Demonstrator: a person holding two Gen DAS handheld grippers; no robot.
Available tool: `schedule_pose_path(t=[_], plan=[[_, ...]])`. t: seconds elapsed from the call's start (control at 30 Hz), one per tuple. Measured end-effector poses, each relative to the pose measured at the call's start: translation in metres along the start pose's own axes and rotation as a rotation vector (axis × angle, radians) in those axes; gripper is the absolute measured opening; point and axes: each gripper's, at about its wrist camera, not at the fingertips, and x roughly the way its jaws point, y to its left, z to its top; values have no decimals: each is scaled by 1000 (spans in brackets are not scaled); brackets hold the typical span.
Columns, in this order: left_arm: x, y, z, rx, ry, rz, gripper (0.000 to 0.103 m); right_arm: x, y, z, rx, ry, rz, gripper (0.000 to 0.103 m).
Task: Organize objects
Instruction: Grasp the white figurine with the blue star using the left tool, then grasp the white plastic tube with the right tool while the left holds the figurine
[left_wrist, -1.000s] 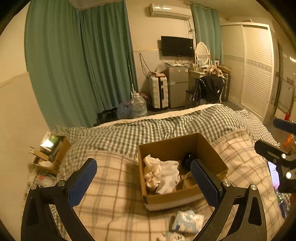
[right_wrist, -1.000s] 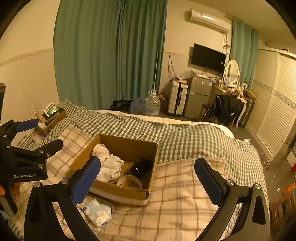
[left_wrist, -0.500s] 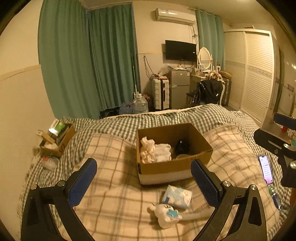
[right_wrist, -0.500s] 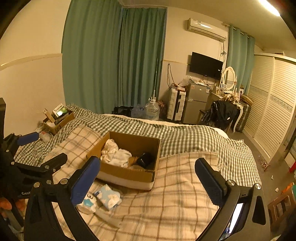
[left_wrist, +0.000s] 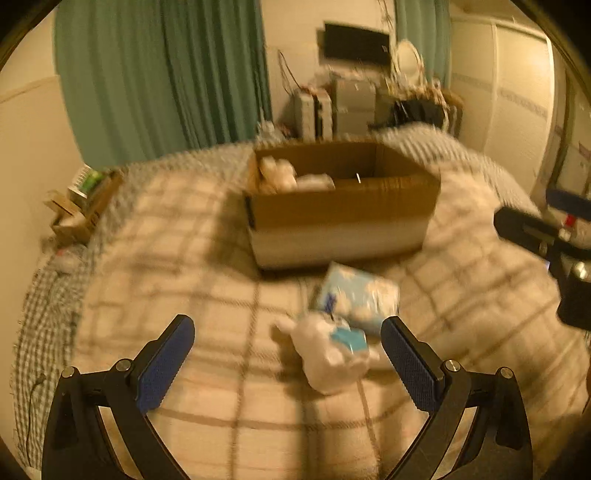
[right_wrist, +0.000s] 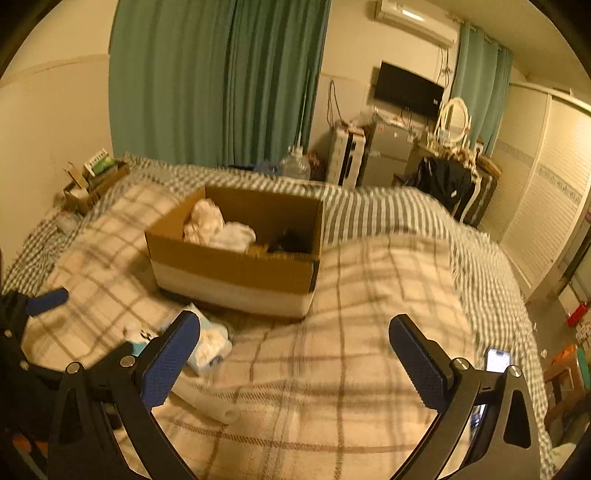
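Two loose things lie outside the open brown cardboard box (left_wrist: 343, 206) on the beige plaid blanket (left_wrist: 184, 229): a pale blue printed tissue pack (left_wrist: 360, 291) just near of the box, and a small white plush toy (left_wrist: 328, 354) touching the pack's near edge. White bundled cloths (right_wrist: 218, 227) and a dark object already sit inside, so the sorting looks partly done. Both the left gripper (left_wrist: 288, 362) and right gripper (right_wrist: 295, 354) are spread wide, holding nothing. Blur leaves no writing readable.
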Motion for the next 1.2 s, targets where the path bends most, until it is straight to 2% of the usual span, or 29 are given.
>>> schedule_pose_path(t=[0.07, 0.13, 0.2, 0.23, 0.27, 0.3, 0.43, 0.57, 0.8, 0.9, 1.07, 1.13, 1.2], plan=[[11, -8, -4, 25, 36, -4, 101, 9, -1, -6, 9, 25, 12, 103], [20, -13, -8, 44, 58, -13, 91, 14, -2, -10, 22, 42, 21, 103], [24, -15, -9, 48, 74, -44, 69, 17, -3, -12, 32, 50, 28, 103], [25, -14, -10, 47, 80, -76, 63, 17, -4, -13, 36, 52, 30, 103], [25, -15, -11, 46, 80, -105, 50, 16, -4, -13, 38, 51, 30, 103], [23, -15, -12, 47, 74, -112, 42, 16, -5, -13, 40, 48, 32, 103], [13, -17, -11, 52, 45, -94, 43, 12, -5, -12, 41, 39, 36, 103], [-2, -4, -7, -1, 11, -102, 43, 10, -4, -12, 39, 32, 52, 103], [-30, 23, 5, -48, -44, -88, 43, 16, 12, -16, -15, 51, 149, 103], [-38, 31, 7, -51, -55, -80, 43, 25, 30, -23, -82, 95, 208, 103], [-37, 39, 5, -62, -48, -66, 43, 48, 59, -43, -200, 215, 291, 102], [-34, 41, 4, -70, -41, -61, 43, 58, 64, -50, -220, 258, 293, 102], [-33, 44, 3, -77, -37, -62, 43, 68, 65, -55, -215, 301, 288, 92]])
